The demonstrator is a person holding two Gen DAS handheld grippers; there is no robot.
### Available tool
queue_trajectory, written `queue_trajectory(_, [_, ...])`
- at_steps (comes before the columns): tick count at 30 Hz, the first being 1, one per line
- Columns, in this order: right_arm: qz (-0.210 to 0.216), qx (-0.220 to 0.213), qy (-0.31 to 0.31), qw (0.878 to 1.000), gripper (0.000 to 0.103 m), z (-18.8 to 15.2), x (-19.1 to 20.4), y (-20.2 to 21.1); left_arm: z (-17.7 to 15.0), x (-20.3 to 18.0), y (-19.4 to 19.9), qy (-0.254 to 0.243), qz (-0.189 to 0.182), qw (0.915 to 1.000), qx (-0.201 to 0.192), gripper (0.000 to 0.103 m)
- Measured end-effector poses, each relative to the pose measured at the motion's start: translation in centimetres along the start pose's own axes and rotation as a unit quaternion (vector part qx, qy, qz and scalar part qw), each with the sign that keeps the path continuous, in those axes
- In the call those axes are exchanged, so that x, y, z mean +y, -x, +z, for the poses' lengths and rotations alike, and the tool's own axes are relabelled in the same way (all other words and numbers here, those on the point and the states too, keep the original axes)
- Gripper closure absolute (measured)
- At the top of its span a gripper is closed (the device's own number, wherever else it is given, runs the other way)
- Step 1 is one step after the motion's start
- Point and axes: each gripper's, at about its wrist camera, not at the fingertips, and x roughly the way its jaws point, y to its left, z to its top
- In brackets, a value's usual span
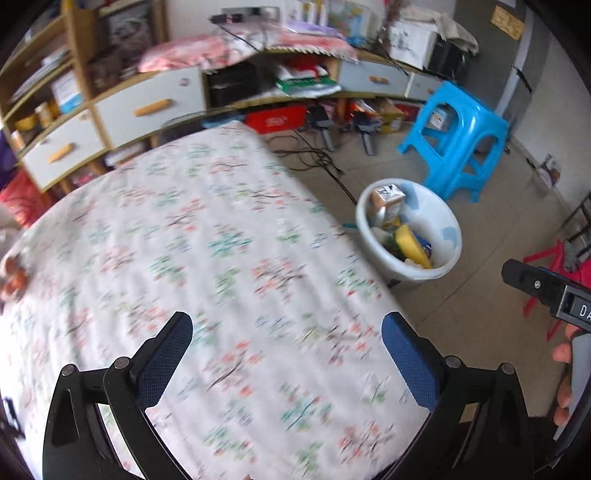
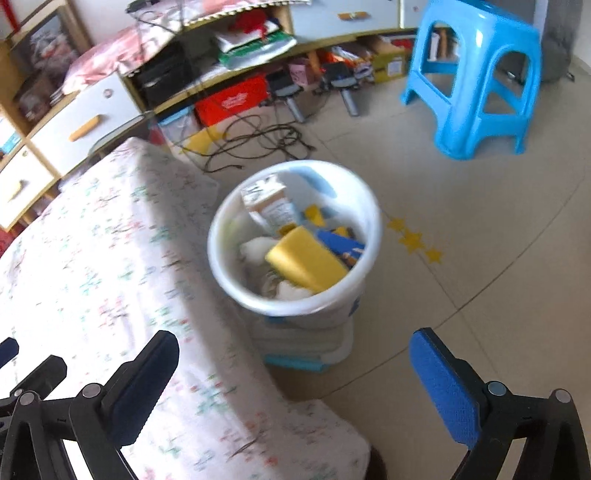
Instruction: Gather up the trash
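2 grippers, both spread wide with nothing in them: left gripper (image 1: 287,356) over the floral tablecloth (image 1: 207,236), right gripper (image 2: 295,384) near the white bin (image 2: 364,206) holding the trash (image 2: 304,258).

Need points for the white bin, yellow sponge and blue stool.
white bin (image 2: 236,291): right wrist view, on the near rim.
yellow sponge (image 2: 304,260): right wrist view, on its broad top face.
blue stool (image 2: 480,22): right wrist view, on the seat top.
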Motion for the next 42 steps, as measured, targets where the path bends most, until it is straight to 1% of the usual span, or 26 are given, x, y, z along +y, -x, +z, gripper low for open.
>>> queue_trajectory(2, [0.011, -0.001, 0.014, 1.000, 0.000, -0.8, 1.5, 0.9, -1.2, 1.1, 1.4, 0.009, 0.009, 0.9999, -0.010, 0.000])
queue_trajectory(5, [0.017, -0.007, 0.039, 0.999, 0.000, -2.4, 3.4, 2.4, -3.2, 2.2, 3.3, 0.013, 0.021, 0.9995, -0.018, 0.000])
queue_trajectory(9, [0.023, -0.033, 0.058, 0.997, 0.000, -5.5, 5.3, 3.9, -6.0, 3.3, 5.4, 0.016, 0.035, 0.9984, -0.042, 0.000])
queue_trajectory(11, [0.020, -0.042, 0.068, 0.997, 0.000, -6.7, 6.1, 4.0, -7.2, 3.8, 6.0, 0.031, 0.031, 0.9974, -0.057, 0.000])
queue_trajectory(14, [0.004, -0.064, 0.083, 0.994, 0.000, -8.1, 7.1, 4.0, -8.8, 4.6, 6.7, 0.049, 0.039, 0.9945, -0.084, 0.000])
queue_trajectory(17, [-0.012, -0.096, 0.086, 0.992, 0.000, -9.5, 7.7, 3.6, -9.5, 4.6, 6.9, 0.039, 0.054, 0.9936, -0.091, 0.000])
queue_trajectory(19, [-0.012, -0.093, 0.088, 0.992, 0.000, -10.3, 8.3, 3.0, -9.7, 4.7, 7.1, 0.035, 0.061, 0.9928, -0.097, 0.000])
queue_trajectory(22, [-0.007, -0.091, 0.106, 0.990, 0.000, -10.7, 9.2, 2.5, -10.0, 5.0, 7.5, 0.041, 0.055, 0.9924, -0.102, 0.000])
queue_trajectory(25, [-0.021, -0.101, 0.118, 0.988, 0.000, -10.9, 10.0, 2.4, -10.2, 5.0, 7.6, 0.046, 0.054, 0.9922, -0.102, 0.000])
queue_trajectory(28, [-0.014, -0.099, 0.110, 0.989, 0.000, -11.0, 10.0, 2.2, -10.2, 5.0, 7.6, 0.049, 0.059, 0.9918, -0.102, 0.000])
queue_trajectory(42, [-0.009, -0.093, 0.095, 0.991, 0.000, -11.1, 9.4, 2.2, -10.7, 4.1, 7.3, 0.044, 0.052, 0.9929, -0.097, 0.000])
